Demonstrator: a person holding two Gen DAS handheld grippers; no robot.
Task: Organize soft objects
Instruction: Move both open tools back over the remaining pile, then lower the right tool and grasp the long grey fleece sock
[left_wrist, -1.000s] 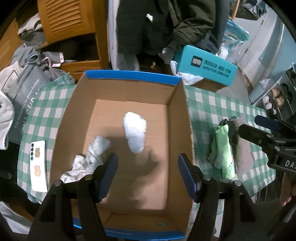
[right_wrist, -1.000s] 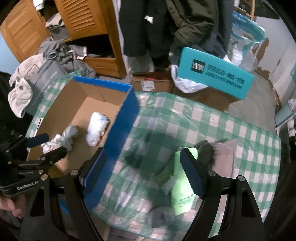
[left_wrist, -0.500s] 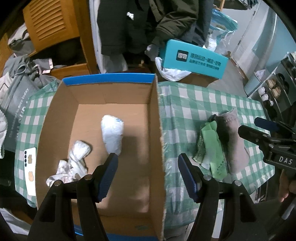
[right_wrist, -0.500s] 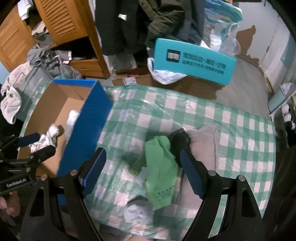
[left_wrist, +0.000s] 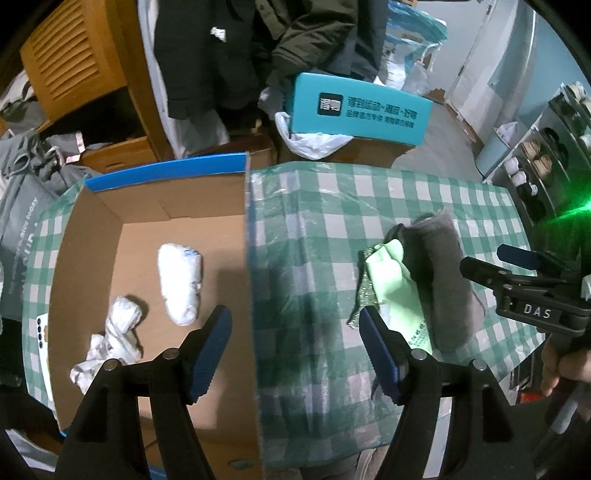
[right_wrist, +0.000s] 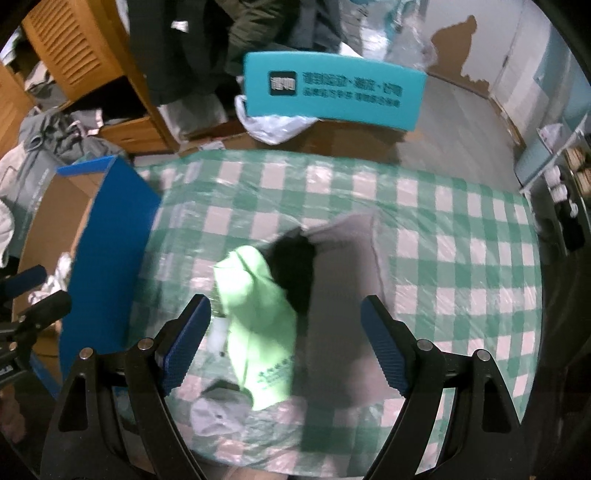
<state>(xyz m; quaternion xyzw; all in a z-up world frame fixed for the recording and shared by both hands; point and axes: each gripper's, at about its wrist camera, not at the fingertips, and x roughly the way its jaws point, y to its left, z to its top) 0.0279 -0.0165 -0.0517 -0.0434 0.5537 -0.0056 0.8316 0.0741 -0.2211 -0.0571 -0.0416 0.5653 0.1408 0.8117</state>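
A cardboard box (left_wrist: 92, 240) with blue rims holds a rolled white sock (left_wrist: 180, 283) and a crumpled white sock (left_wrist: 110, 343). On the checked tablecloth lie a light green sock (right_wrist: 258, 325), a black item (right_wrist: 295, 273), a grey cloth (right_wrist: 343, 295) and a small grey sock (right_wrist: 218, 413). My left gripper (left_wrist: 295, 354) is open and empty, straddling the box's right wall. My right gripper (right_wrist: 284, 347) is open and empty, above the green sock and grey cloth. The pile also shows in the left wrist view (left_wrist: 402, 295).
A teal box (right_wrist: 332, 92) stands behind the table on a cardboard carton. A white phone (left_wrist: 42, 343) lies left of the box. A wooden cabinet (left_wrist: 70, 62) and clothes are at the back left. Shelves (left_wrist: 546, 147) stand to the right.
Both grippers have moved right. The left one has gone from over the box floor to over its right wall. The right one is now over the sock pile.
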